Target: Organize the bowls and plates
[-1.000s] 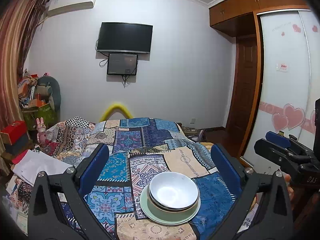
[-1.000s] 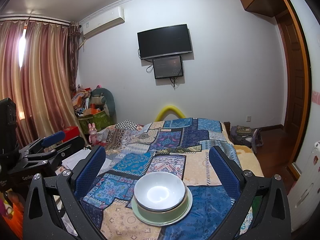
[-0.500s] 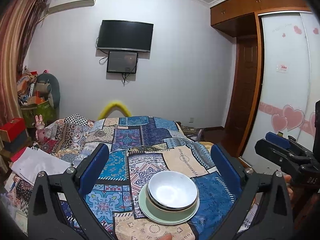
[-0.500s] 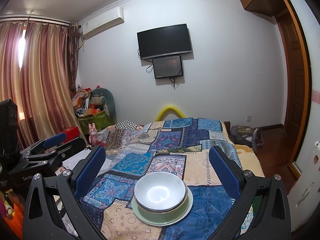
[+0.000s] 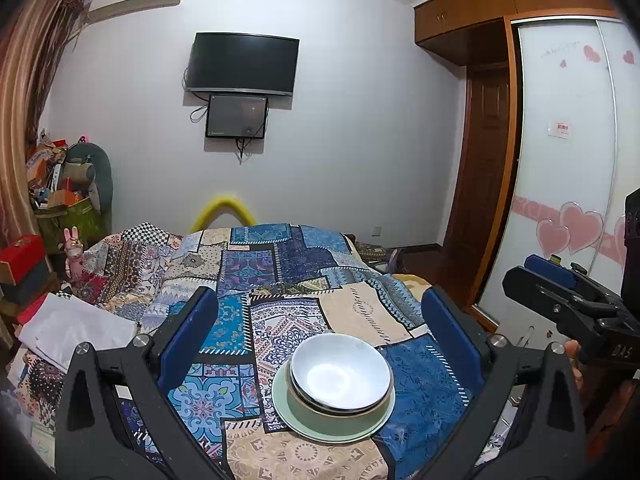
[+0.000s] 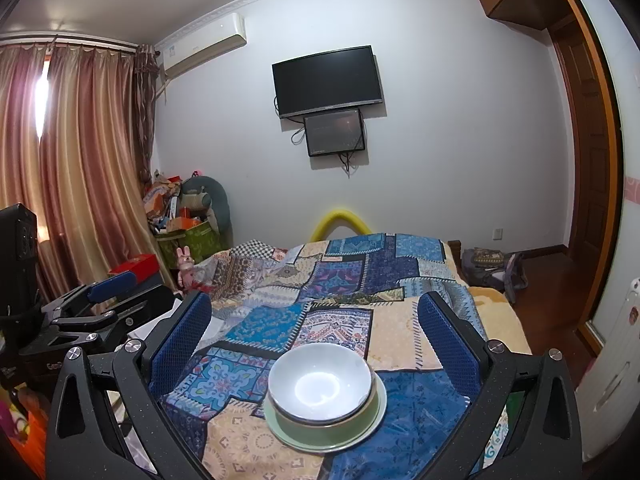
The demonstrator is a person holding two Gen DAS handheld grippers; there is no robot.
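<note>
Near the bed's (image 5: 280, 264) front edge, on the patchwork quilt (image 6: 352, 264), sitting as one stack: pale green plate (image 5: 288, 412) underneath, green bowl (image 5: 340, 414) on it, white bowls (image 5: 340, 372) nested inside. Looking close to finished, judging by that single tidy pile; seeing no other loose dishes anywhere on the quilt. Left gripper (image 5: 320, 332) hovering spread wide, framing the stack without touching it, holding nothing. Right gripper (image 6: 316, 328) likewise gaping, empty, well clear of the rims. Probably remaining: only pulling back, or carrying the whole stack elsewhere, though telling which is not possible. Stack leaning slightly on soft bedding, so possibly risking a tip if nudged.
</note>
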